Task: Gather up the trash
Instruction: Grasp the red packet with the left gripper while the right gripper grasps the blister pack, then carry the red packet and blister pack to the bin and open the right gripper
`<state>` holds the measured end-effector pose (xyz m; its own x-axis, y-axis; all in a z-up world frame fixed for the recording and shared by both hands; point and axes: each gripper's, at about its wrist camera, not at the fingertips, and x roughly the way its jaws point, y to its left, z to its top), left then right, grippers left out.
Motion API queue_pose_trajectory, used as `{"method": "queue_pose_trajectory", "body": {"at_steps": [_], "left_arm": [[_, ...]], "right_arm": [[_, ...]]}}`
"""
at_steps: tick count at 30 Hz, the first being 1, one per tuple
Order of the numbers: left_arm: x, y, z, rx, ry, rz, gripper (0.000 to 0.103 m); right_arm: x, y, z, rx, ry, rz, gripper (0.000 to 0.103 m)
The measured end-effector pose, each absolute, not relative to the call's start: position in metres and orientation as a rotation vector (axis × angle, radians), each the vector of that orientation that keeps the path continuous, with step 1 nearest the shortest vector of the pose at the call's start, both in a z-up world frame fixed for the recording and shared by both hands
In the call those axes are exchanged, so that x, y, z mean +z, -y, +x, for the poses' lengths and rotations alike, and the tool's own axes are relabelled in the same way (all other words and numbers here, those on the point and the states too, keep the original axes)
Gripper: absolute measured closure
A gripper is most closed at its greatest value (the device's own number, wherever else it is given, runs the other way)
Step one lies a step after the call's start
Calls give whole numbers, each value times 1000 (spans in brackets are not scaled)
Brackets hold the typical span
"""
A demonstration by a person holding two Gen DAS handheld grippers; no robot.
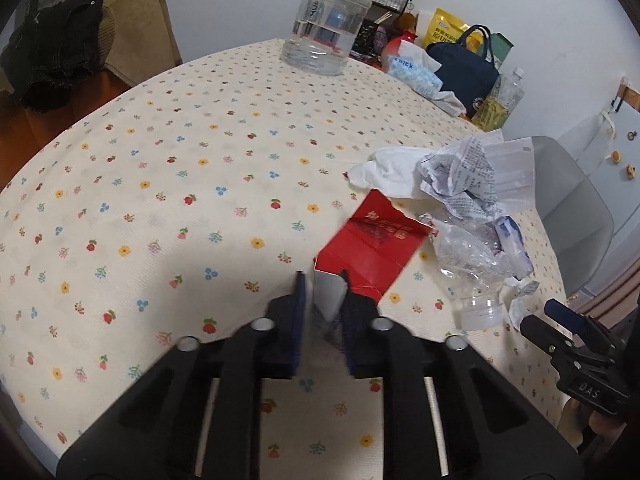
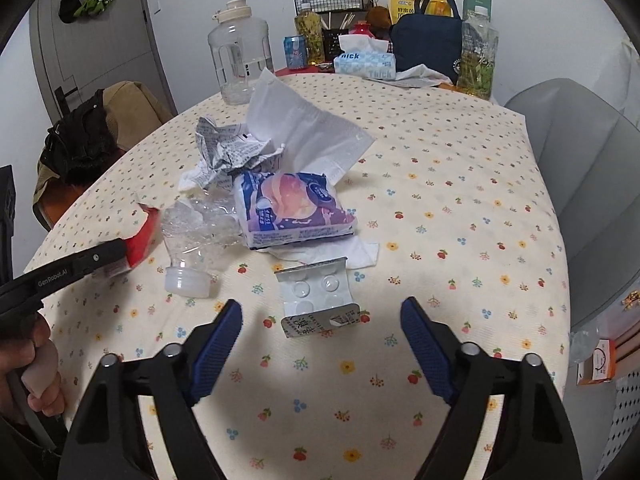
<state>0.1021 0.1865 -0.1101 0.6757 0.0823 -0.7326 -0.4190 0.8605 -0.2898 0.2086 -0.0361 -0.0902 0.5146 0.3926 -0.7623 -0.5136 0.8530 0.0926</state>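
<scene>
My left gripper is shut on the near end of a flattened red carton, which lies on the floral tablecloth; the carton also shows at the left of the right wrist view. Beside it lie a crushed clear plastic bottle, crumpled printed paper, white tissue, a purple snack wrapper and a silver blister pack. My right gripper is open and empty, hovering just in front of the blister pack.
At the table's far end stand a big clear water jug, a tissue box, a navy bag, bottles and a wire basket. A grey chair stands right; a brown chair with dark clothes left.
</scene>
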Motion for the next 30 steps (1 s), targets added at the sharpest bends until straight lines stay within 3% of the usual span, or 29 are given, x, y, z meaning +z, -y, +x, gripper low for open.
{"method": "queue_pose_trajectory", "body": {"at_steps": [1,2,17,30], "left_arm": [[-109,-186,102,304,-793,-452,97],[-106,-185,100,325,-792,-439,97],[-43,-155,85,284,-644,-378,98],[-28,-82,115,101,-628,-318,98]], "right_arm": [[-91,37,209,544,-880,-152,62],[-91,38,210,540,-882,-146,63],[-52,81,179,527,-767,-89,63],[-32,162,156,379,-711,-15,63]]}}
